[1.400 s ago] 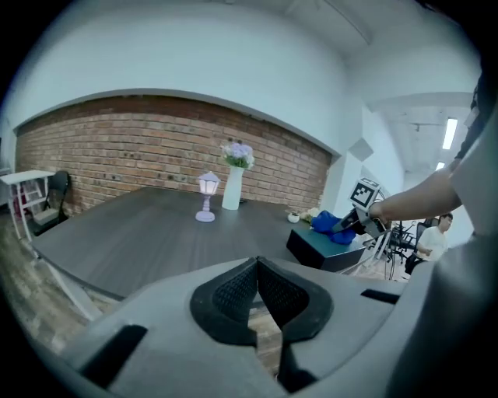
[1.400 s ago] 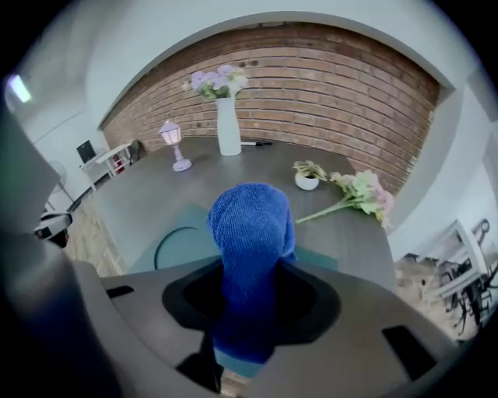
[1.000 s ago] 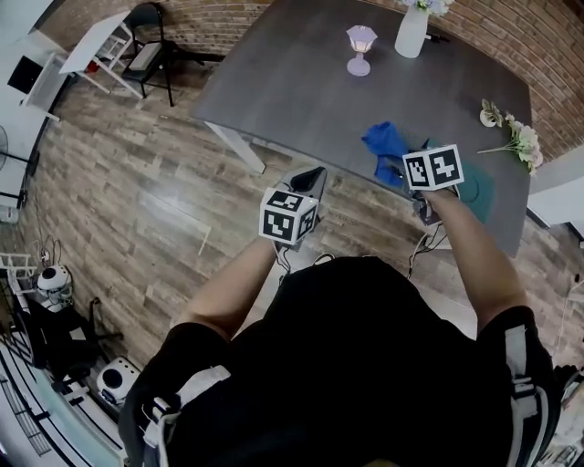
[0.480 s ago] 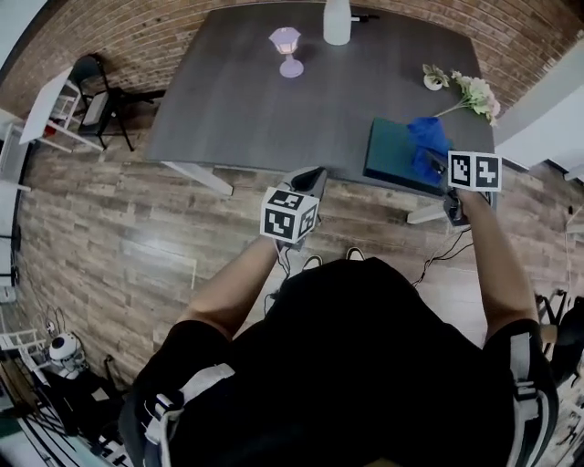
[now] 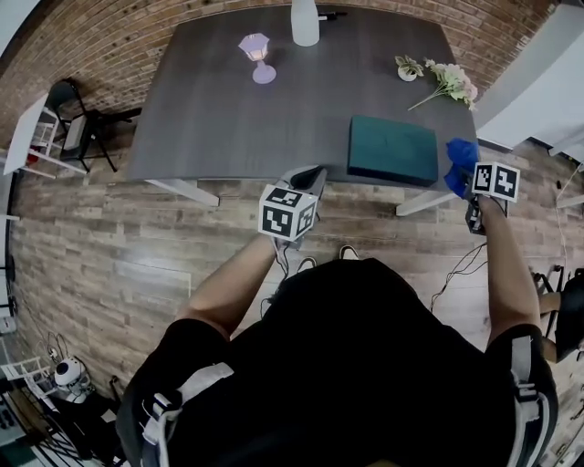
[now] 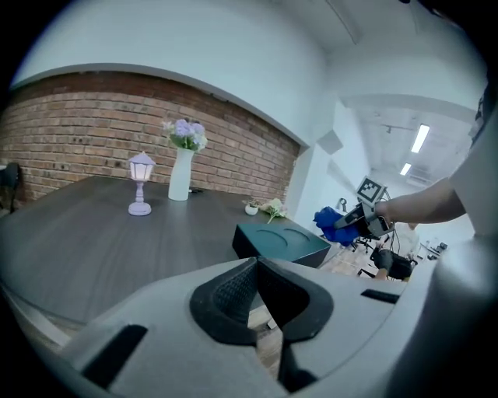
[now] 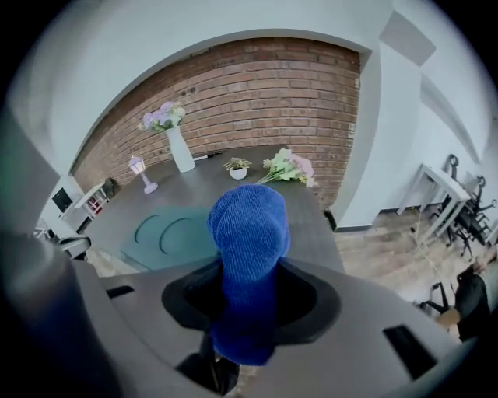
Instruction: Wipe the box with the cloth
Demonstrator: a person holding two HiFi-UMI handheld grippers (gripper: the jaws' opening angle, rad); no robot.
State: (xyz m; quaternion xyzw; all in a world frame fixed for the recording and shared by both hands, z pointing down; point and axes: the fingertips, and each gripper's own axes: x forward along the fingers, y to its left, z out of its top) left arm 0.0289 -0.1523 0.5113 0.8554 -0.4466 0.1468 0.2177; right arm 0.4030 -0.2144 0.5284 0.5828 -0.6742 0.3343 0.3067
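Note:
A dark green box lies flat near the front right edge of the grey table; it also shows as the box and the box. My right gripper is shut on a blue cloth, held off the table's right end, to the right of the box. The cloth stands bunched up between its jaws. My left gripper hangs just off the table's front edge, left of the box, shut with nothing in it. From the left gripper view the cloth is seen beyond the box.
A small lilac lamp and a white vase stand at the table's far side. Flowers and a small pot lie at the far right corner. A white wall stands right of the table. A chair stands left.
The right gripper has carried the blue cloth rightward, off the box and past the table's right end. The head view swung, so the table now sits more centred. The left gripper stayed put.

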